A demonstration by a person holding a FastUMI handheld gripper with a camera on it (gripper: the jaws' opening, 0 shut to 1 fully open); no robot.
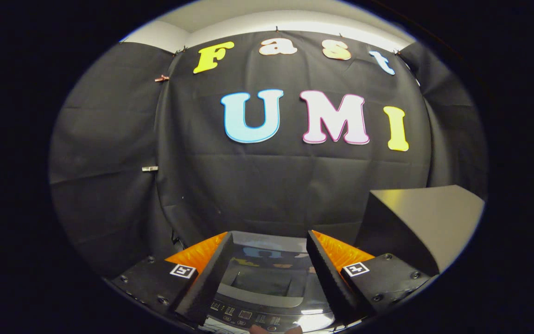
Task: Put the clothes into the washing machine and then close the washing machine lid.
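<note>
Down between the spread fingers of the gripper [267, 278] lies the top of the washing machine [267, 290], seen from above and a little behind its front edge. Its lid [271, 266] is shut and glossy, dark glass or plastic that mirrors the booth's wall, with a paler curved band across it nearer the front. Closer still runs the control panel [248, 316], a dark strip with small buttons and lit marks too small to make out. At the very front of the panel a small pinkish thing [274, 329] shows; what it is cannot be told.

On the left, the left finger [206, 278] slants inward over the machine's left side, touching nothing that can be seen. The gripper stands released, its fingers well apart with the lid showing in the gap between them and nothing held. The right finger [329, 278] slants over the machine's right side in the same way.

Beyond the fingers hangs the black cloth wall [257, 185], creased, pinned with a few clips [150, 168] along its left seam. To the right, just beside the machine and beyond the right finger, stands a dark grey box-like block [422, 215] with a flat, lit top, rising higher than the lid.
</note>
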